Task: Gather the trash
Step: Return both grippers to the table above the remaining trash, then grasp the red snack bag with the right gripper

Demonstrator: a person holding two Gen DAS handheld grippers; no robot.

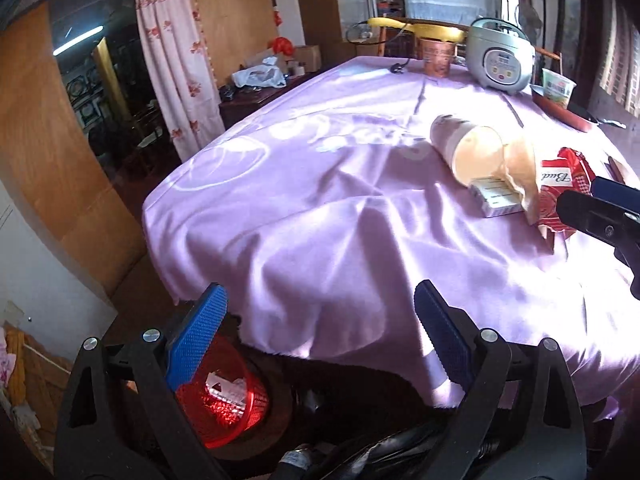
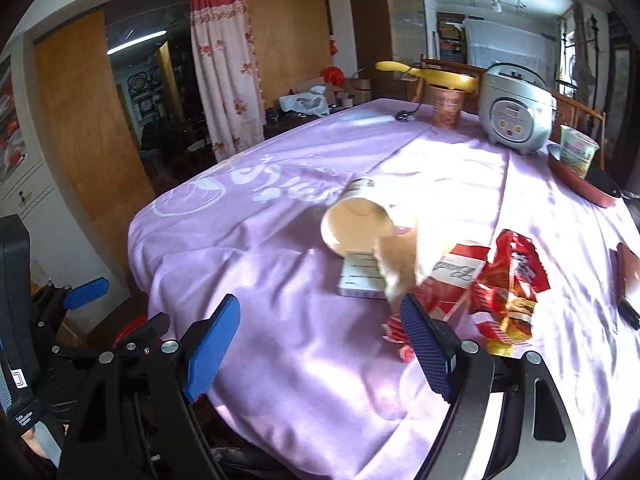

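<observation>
Left claw (image 1: 320, 344): spread wide, nothing between the blue pads (image 1: 196, 340), nothing touched; angled downward over the near edge of the tabletop (image 1: 320, 208), which wears a lilac cloth. Directly below, under the left pad: one red mesh bin (image 1: 224, 404) on the floor, a scrap of white paper inside.

Right claw (image 2: 320, 348): likewise spread wide and empty, tilted down toward the tabletop (image 2: 280, 320); right pad (image 2: 424, 352) overlapping the near edge of the trash pile in view, contact not discernible. Left claw (image 2: 86, 292) visible beside it at the lower left, well apart.

Trash, just ahead of the right claw and to the right of the left claw, clustered and touching:
- one paper cup (image 2: 356, 220), tipped on its side, mouth toward the claws;
- one small flat white box (image 2: 360, 276), partly beneath the cup's mouth;
- one crumpled tan paper (image 2: 400, 272) draped over the box;
- one red-and-white packet (image 2: 456, 276) with script lettering;
- one red snack wrapper (image 2: 512, 288), crumpled, rightmost of the pile.

Far beyond both claws, at the rear edge: one rice cooker (image 2: 516, 112), one copper-coloured cup (image 2: 446, 106) under a yellow lid, one green-and-white tub (image 2: 578, 150) in a dark red tray (image 2: 580, 184).
</observation>
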